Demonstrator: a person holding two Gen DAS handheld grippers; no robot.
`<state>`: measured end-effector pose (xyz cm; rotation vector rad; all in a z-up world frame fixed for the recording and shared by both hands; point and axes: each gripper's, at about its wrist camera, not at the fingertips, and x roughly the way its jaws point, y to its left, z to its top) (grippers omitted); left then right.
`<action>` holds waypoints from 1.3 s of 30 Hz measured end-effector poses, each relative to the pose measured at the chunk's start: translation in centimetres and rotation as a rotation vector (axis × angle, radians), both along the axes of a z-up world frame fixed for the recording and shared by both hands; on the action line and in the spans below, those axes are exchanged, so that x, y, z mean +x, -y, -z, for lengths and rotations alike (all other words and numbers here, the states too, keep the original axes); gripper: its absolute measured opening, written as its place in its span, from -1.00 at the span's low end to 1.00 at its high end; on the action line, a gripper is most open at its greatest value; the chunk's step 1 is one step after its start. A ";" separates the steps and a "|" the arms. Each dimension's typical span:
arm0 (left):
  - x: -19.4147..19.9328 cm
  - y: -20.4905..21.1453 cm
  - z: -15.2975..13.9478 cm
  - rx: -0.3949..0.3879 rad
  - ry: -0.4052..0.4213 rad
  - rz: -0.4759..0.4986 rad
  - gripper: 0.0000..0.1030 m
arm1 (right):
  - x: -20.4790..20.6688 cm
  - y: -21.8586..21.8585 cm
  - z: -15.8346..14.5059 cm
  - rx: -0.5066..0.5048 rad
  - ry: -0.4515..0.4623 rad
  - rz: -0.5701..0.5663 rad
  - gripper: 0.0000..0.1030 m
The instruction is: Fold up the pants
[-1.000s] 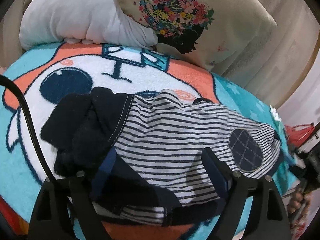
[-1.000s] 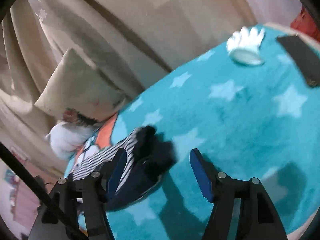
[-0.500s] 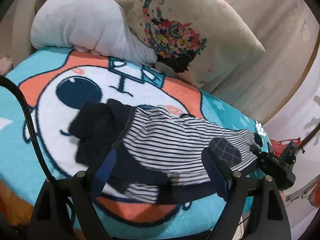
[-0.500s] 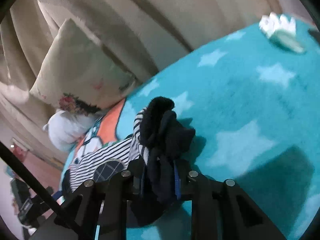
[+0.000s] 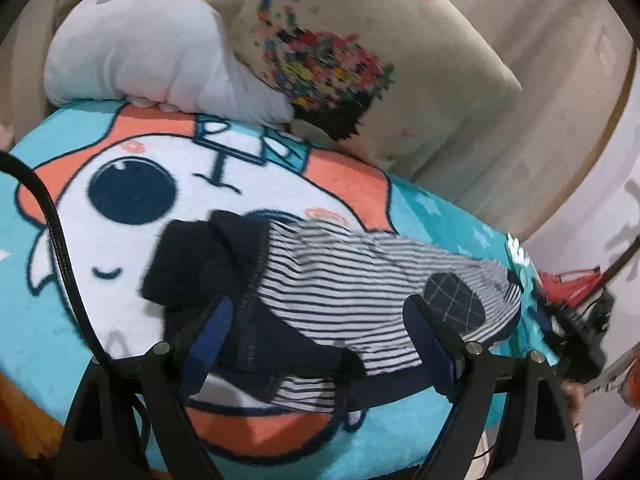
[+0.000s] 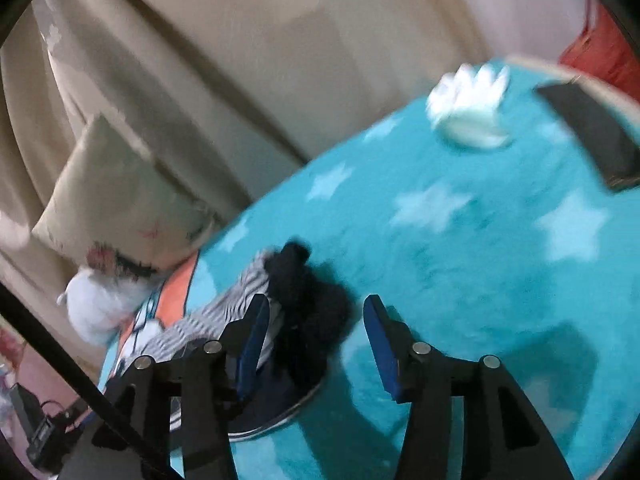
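Blanket (image 5: 60,240), teal with stars and a cartoon face, covers the bed; beige curtains (image 6: 240,60) hang behind. At twelve o'clock lie a floral pillow (image 5: 400,60) and grey plush (image 5: 140,52). Striped pants (image 5: 360,280) lie bunched mid-blanket. My left tongs (image 5: 320,344) gape wide over them, holding nothing. My right tongs (image 6: 316,344) stand open and empty at the dark cuff (image 6: 308,300).

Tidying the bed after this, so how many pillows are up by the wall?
2. A plain white pillow lies at the blanket's far edge, and a floral pillow leans right beside it. Others may sit outside the views.
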<state>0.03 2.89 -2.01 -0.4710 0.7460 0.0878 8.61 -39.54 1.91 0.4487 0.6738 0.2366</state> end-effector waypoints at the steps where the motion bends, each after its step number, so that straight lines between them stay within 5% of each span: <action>1: 0.2 0.4 0.3 0.006 -0.008 0.011 0.67 | -0.6 0.0 -0.7 -0.003 0.026 0.003 0.03; 6: 1.3 1.7 2.6 0.020 -0.069 0.037 0.67 | -2.0 -3.5 -2.7 0.004 0.099 -0.159 0.02; 12: 1.5 1.7 3.6 0.034 -0.097 0.038 0.67 | -0.5 -9.3 0.5 -0.031 0.006 -0.330 0.02; 16: 1.4 1.6 3.5 0.028 -0.093 0.050 0.67 | 1.2 -8.8 3.3 -0.061 -0.094 -0.246 -0.07; 18: 1.1 1.6 3.1 0.023 -0.089 0.052 0.67 | 1.0 -7.2 3.2 0.004 -0.091 -0.223 -0.13; 20: 0.8 1.6 2.3 0.023 -0.077 0.052 0.67 | -0.2 -5.9 2.2 0.028 -0.038 -0.176 -0.11; 23: 0.3 2.1 1.0 0.056 -0.042 0.041 0.67 | -2.0 -4.3 0.7 0.012 0.036 -0.110 0.18; 29: 0.0 4.4 -0.4 0.194 -0.015 0.030 0.67 | -3.2 -3.4 0.6 -0.003 0.053 -0.086 0.20; 34: -0.1 6.1 -0.7 0.324 -0.014 -0.006 0.67 | -5.6 -6.1 -0.3 -0.150 0.132 -0.148 0.22; 39: -0.2 7.2 -0.7 0.371 -0.019 0.000 0.67 | -6.8 -9.4 0.3 -0.275 0.145 -0.216 0.27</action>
